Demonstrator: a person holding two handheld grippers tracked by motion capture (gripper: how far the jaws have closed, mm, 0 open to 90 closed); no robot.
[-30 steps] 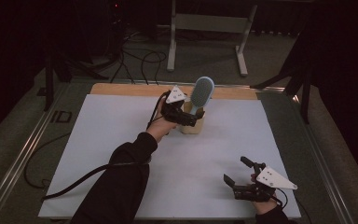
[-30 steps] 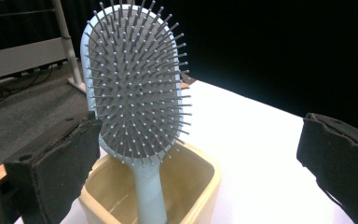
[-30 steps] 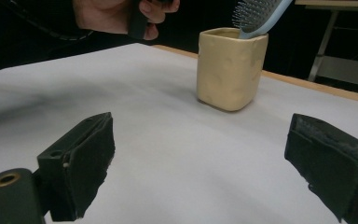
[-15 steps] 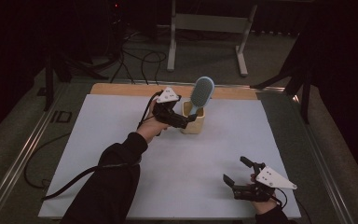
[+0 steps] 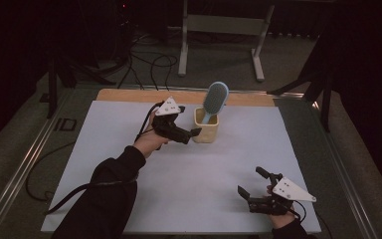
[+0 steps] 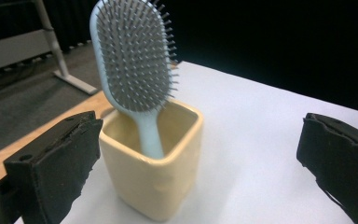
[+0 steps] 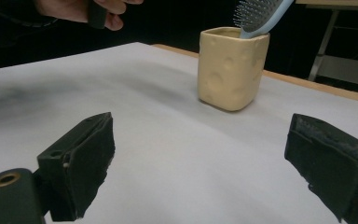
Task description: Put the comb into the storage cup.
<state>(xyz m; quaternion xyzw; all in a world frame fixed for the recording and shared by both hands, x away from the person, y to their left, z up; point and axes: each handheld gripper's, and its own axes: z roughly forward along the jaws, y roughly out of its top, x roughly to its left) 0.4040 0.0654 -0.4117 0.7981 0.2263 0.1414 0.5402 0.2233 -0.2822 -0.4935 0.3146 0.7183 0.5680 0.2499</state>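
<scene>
L gripper (image 5: 195, 132) jaws apart, empty, just beside yellow cup (image 5: 206, 125) nr tabletop far edge; R gripper (image 5: 251, 185) spread, empty, nr front-right corner. Cup looks glazed, likely slick/fragile: grip across flat walls. Hairbrush (image 5: 215, 99) prob. light, stiff; take by head.

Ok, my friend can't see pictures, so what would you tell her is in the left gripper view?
A pale blue plastic hairbrush with grey bristles stands handle-down in a square cream ceramic cup on a white table. The left gripper has its two black fingers spread wide open, one on each side of the picture, with the cup sitting between them but nearer the left one.
</scene>
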